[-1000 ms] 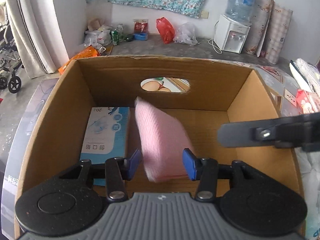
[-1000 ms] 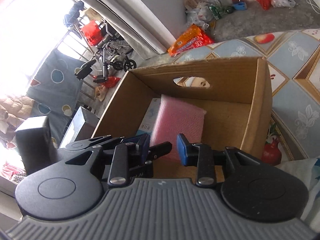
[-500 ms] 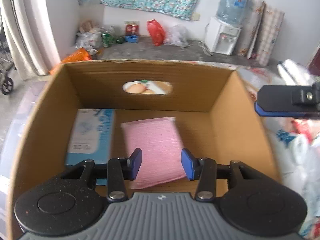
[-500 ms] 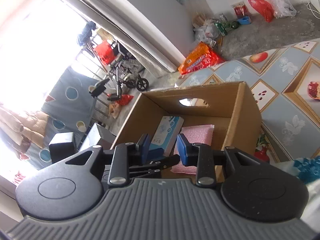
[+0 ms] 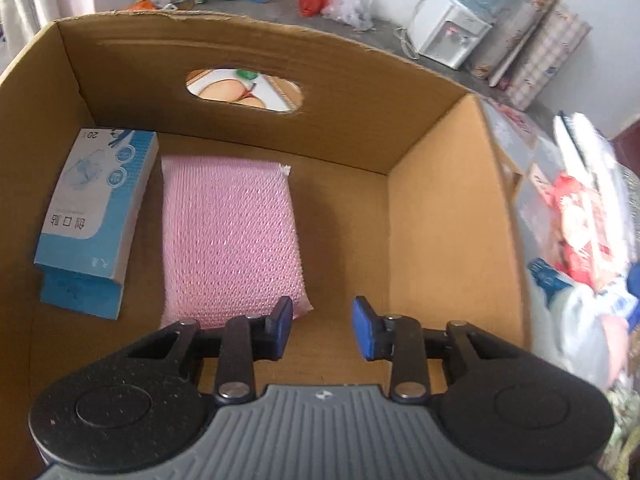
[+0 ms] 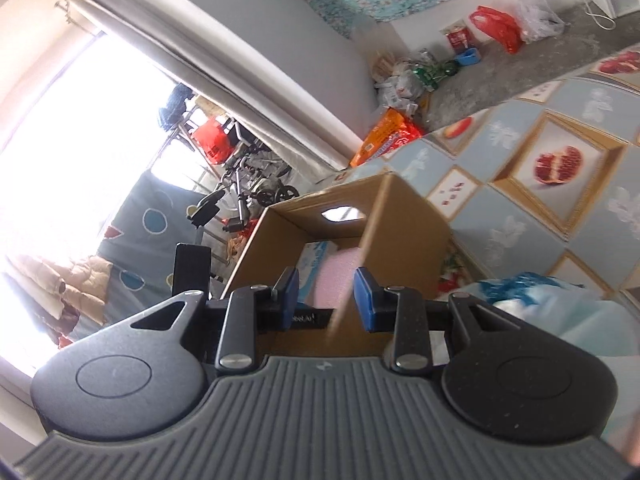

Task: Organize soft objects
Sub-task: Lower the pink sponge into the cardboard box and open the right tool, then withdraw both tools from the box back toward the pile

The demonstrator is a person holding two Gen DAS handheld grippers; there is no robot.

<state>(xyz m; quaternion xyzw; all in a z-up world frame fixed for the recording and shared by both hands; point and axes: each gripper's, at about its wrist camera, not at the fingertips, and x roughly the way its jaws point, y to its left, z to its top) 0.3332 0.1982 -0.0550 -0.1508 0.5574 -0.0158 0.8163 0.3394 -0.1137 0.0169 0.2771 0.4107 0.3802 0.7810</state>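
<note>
I am looking down into the cardboard box (image 5: 440, 220) with my left tongs (image 5: 322, 330). Their jaws have just been narrowing; they are standing apart now with nothing between them, only the box floor. The pink mesh sponge (image 5: 228, 236) is lying flat on the floor just ahead and to the left of these tongs, its near edge passing behind my left finger (image 5: 280, 326). I am judging it light, soft and springy, so it will squash when pinched; its long sides look like the best place to hold. Beside it, further left, the blue carton (image 5: 96, 216) is stiffer.

My right tongs (image 6: 326, 294) are also parted and holding nothing, with the box ahead of them. To their right, the soft packets (image 6: 560, 312) are blurring, so I cannot say what they are.
</note>
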